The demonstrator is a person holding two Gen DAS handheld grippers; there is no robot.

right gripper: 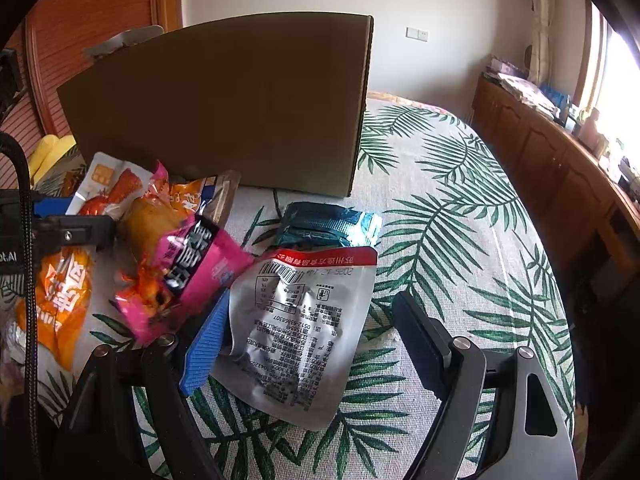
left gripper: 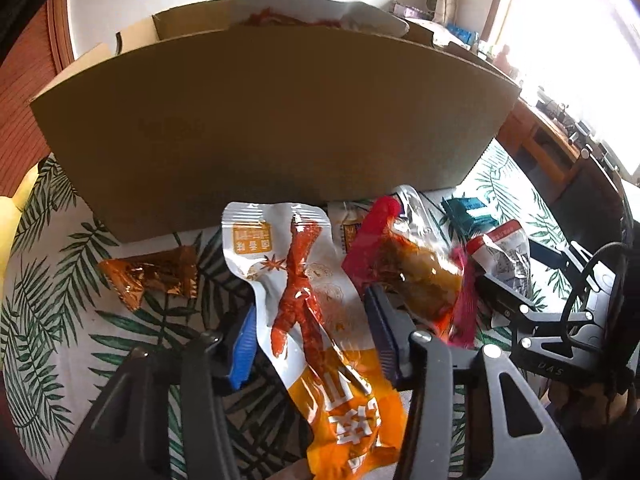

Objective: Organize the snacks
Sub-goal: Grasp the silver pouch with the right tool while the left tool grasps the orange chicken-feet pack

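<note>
the chicken-foot snack packet point(left gripper: 308, 320) lies lengthwise between the left gripper point(left gripper: 316, 332) jaws, its long axis running from the gripper base out past the fingertips toward the cardboard box point(left gripper: 272, 128), white end ahead, orange end nearest the camera. both blue pads sit against its edges, clenched on it. the box wall stands just ahead and blocks the way forward. to the gripper's right a pink packet point(left gripper: 408, 276) with brown contents touches it; to the left an orange foil candy point(left gripper: 152, 276) lies apart. the packet is white and orange with a clear window showing a red foot.

the right gripper point(right gripper: 316, 340) stands released, wide, a silver pouch point(right gripper: 304, 336) lying between its jaws on the leaf-print cloth point(right gripper: 460, 208), a teal packet point(right gripper: 328, 224) beyond.
</note>
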